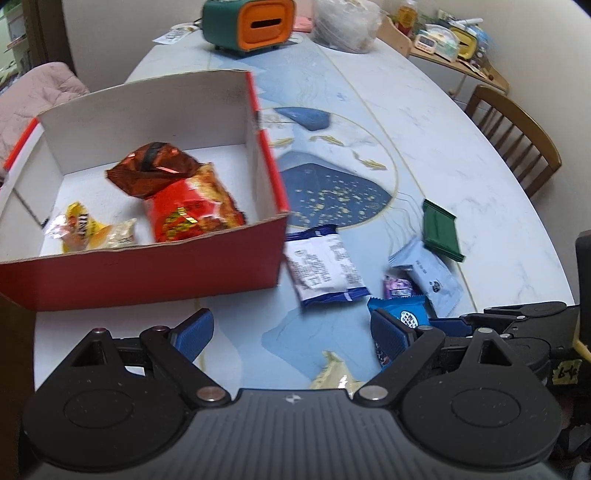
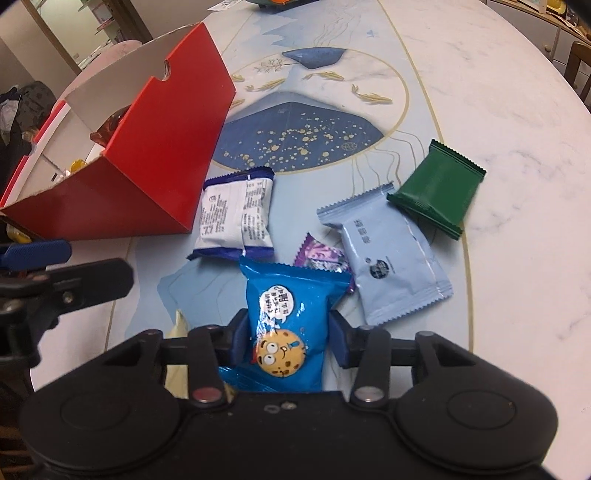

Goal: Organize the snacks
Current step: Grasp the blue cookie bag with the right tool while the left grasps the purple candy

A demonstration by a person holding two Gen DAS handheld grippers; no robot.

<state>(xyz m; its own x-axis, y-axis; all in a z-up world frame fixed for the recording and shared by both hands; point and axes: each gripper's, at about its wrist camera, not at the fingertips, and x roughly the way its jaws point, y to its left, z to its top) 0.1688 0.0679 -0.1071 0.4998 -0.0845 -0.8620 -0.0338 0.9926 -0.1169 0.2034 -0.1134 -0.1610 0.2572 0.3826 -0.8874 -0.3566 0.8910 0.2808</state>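
Note:
A red cardboard box (image 1: 147, 266) (image 2: 155, 166) holds a red chip bag (image 1: 184, 206), a brown packet (image 1: 147, 166) and small yellow candies (image 1: 79, 225). My left gripper (image 1: 291, 332) is open and empty over the table, just in front of the box. My right gripper (image 2: 288, 343) is shut on a blue cookie packet (image 2: 288, 314), also seen in the left wrist view (image 1: 402, 314). On the table lie a white-and-blue packet (image 2: 236, 214), a pale blue packet (image 2: 388, 258), a green packet (image 2: 436, 184) and a small purple candy (image 2: 321, 254).
A pale yellow wrapper (image 1: 332, 373) lies near the front edge. A green-and-orange tissue box (image 1: 251, 22) and a plastic bag (image 1: 347, 22) stand at the table's far end. A wooden chair (image 1: 513, 133) stands at the right.

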